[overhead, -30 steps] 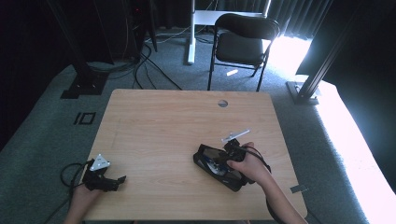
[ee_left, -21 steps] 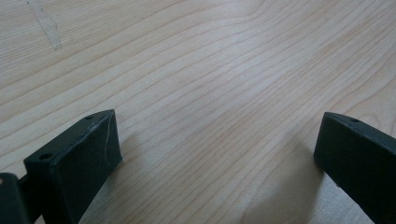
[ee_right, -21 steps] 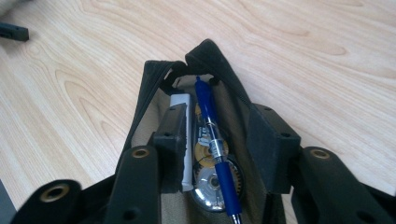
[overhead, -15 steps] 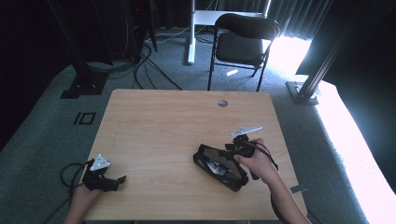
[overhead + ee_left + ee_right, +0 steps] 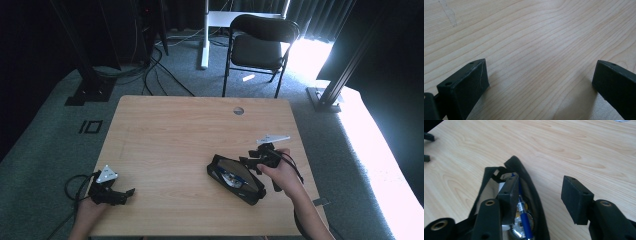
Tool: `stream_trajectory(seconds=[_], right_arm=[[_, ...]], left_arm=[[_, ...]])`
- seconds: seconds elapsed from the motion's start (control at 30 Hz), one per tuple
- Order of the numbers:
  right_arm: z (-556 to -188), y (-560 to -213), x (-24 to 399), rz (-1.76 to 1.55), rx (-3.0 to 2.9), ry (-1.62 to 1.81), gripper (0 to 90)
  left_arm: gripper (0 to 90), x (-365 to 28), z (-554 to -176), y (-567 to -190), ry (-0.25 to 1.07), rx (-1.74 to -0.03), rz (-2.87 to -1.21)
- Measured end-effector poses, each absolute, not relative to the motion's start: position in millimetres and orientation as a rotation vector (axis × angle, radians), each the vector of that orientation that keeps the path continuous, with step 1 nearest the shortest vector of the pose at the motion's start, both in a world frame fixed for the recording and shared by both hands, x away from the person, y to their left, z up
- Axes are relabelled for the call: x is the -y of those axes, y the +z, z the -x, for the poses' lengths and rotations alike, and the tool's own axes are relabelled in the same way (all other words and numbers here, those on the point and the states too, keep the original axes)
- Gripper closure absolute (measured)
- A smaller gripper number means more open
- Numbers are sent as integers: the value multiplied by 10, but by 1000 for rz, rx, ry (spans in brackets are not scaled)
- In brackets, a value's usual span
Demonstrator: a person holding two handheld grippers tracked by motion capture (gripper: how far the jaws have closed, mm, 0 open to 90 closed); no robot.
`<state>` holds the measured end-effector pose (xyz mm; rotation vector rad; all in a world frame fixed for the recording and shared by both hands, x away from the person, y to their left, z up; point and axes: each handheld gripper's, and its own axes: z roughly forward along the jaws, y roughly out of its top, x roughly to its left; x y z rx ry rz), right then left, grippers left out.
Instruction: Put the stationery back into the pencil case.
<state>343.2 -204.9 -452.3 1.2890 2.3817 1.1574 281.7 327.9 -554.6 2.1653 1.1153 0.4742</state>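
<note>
The right gripper (image 5: 256,161) hangs over the near right part of the wooden surface (image 5: 175,135), right above the open black pouch (image 5: 236,179); its jaws have just been opening and now stand apart, released, clamping nothing; in the right gripper view one jaw dips inside the pouch mouth (image 5: 506,182), beside a blue pen (image 5: 524,213) and some round metal bits (too small to name), while the other jaw hangs outside over bare wood. Compared with a second ago, the right hand (image 5: 280,175) has drawn a little up and toward the far right edge, so the gripper no longer sits low over the pouch's middle; I judge that whatever it carried has been let go into the pouch, or a grip on the rim given up, and the hand is backing out. The left gripper (image 5: 111,192) rests at the near left corner, unmoved, its jaws wide apart over empty grain (image 5: 536,62). The pouch lies slantwise, mouth agape; closing it looks the likely next step.
</note>
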Motion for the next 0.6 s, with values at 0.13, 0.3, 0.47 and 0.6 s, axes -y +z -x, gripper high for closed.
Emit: stream_trajectory(seconds=[0.13,0.3,0.47,0.6], right_arm=[[-3430,-4559,2133,-1323,-2345,1174,435],[-3420,-4620,2259,-1366,-2306,1171,424],[-3394,-4701,2381,-1403,-2254,1154,411],[-3365,-4783,2462,-1440,-2203,1150,405]], left_arm=[[7,-3279,-2817,-5546,474,-1115,-2165],[7,-3279,-2817,-5546,474,-1115,-2165],[7,-3279,-2817,-5546,474,-1116,-2165],[7,-3279,-2817,-5546,474,-1116,-2165]])
